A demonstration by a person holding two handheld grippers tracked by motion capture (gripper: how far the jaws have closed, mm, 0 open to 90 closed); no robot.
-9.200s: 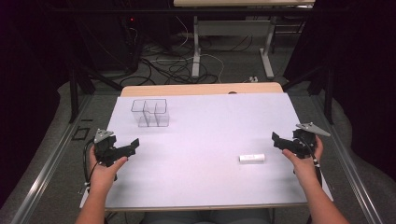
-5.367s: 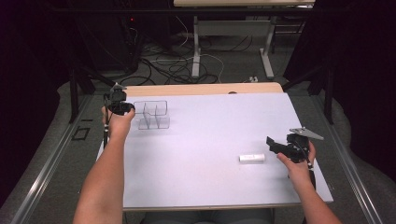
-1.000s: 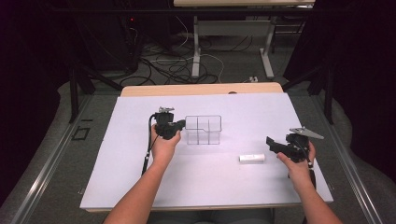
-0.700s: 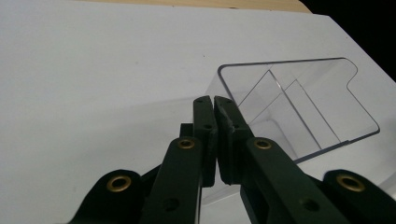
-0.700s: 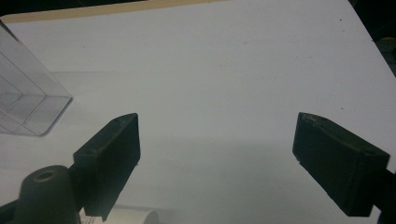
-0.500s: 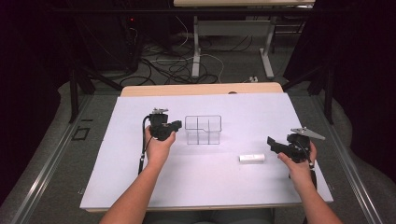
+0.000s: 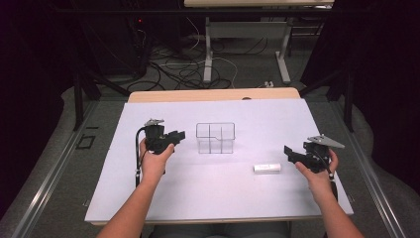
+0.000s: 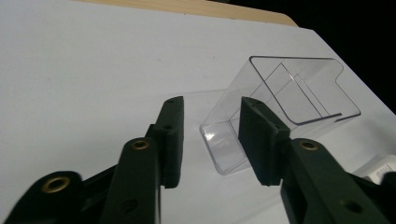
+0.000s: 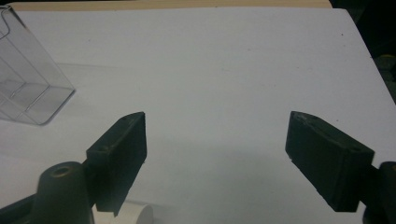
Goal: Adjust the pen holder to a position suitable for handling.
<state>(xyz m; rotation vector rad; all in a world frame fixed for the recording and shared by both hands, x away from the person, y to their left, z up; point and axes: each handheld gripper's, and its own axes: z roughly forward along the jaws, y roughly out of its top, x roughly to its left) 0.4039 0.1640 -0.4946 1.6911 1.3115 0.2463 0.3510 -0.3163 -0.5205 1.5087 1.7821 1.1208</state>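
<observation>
The clear plastic divided organiser box [image 7: 215, 138] stood upright near the middle of the white table sheet [image 7: 213, 193], its internal partitions visible through the walls. The left gripper [image 7: 179, 135] sat just beside the box's left wall, apart from it, jaws released with nothing between them. In the left gripper view the box [image 8: 280, 100] lay beyond the jaw tips. A small white rectangular block [image 7: 267, 168] lay on the sheet nearer the person, well apart from the box. The right gripper [image 7: 288, 151] hovered just right of the block, jaws spread wide and empty. Judged from this layout, the box was positioned; picking up the block and loading it remained. The block's markings were too small to read, and it was cut off at the right gripper view's lower edge [image 9: 140, 215].
</observation>
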